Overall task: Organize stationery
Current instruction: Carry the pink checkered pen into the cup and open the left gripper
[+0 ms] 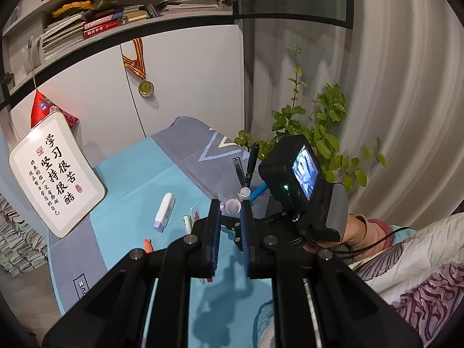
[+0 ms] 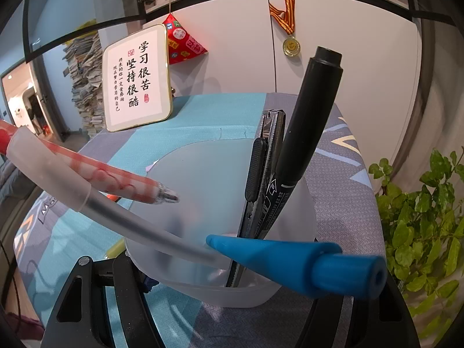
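Observation:
My left gripper is shut on a clear pen with a red core, held above the frosted cup. In the right wrist view that pen comes in from the left, tip over the frosted translucent cup. The cup holds a black marker, a utility knife and a blue-capped pen. My right gripper grips the cup's near wall. On the table lie a white-and-lilac correction tape, a small green-white stick, a red-tipped item and an orange item.
A framed calligraphy sign leans at the table's back left. A green plant stands to the right beyond the table. White cabinets with a hanging medal are behind. A patterned bed cover lies at the right.

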Motion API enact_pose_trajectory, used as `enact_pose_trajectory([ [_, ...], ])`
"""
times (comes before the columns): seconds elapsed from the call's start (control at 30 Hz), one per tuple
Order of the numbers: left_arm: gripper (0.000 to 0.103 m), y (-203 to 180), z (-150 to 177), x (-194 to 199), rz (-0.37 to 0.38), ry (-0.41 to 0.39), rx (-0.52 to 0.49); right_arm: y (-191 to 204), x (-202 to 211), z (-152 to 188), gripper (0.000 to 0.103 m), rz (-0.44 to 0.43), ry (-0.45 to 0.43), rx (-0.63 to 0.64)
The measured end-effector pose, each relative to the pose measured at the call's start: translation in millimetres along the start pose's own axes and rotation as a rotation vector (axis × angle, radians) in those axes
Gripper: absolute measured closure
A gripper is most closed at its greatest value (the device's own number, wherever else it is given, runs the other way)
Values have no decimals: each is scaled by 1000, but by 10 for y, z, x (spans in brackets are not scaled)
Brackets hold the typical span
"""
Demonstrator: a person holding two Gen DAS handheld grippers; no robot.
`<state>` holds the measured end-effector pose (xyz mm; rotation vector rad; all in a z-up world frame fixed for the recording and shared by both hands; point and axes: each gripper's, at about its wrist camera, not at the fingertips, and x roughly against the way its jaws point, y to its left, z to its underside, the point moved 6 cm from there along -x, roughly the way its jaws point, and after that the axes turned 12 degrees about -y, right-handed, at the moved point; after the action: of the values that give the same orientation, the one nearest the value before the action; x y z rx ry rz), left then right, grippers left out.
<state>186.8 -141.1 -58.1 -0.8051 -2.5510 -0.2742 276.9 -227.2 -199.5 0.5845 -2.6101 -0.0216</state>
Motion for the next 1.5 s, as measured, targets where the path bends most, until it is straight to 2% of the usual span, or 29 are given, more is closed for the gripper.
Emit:
enact_pose_trajectory([
  [0.4, 89, 42, -142, -325, 21, 3, 46, -2, -3, 3, 31, -1, 1, 0],
  [0.77, 89, 109, -149, -376, -23, 3, 38, -24, 15, 4, 31, 0, 0, 0],
  [0.83, 86, 145, -149, -370, -38, 0, 40, -23, 14, 5, 31, 0, 0, 0],
  [0.9, 77, 188, -138, -359, -57, -6, 43, -20, 14, 3, 31, 0, 0, 0],
  [0.97, 77, 254, -110, -349, -76, -7, 53, -23, 14, 5, 31, 0, 0, 0],
  [1.13, 76, 462, 167, -406, -128, 46, 98, -20, 13, 2, 31, 0, 0, 1],
  [1.4, 77, 602, 924, -728, -160, 222, 132, -19, 12, 2, 31, 0, 0, 0],
  [1.5, 77, 655, 999, -875, -173, 249, 144, -20, 13, 2, 31, 0, 0, 1],
])
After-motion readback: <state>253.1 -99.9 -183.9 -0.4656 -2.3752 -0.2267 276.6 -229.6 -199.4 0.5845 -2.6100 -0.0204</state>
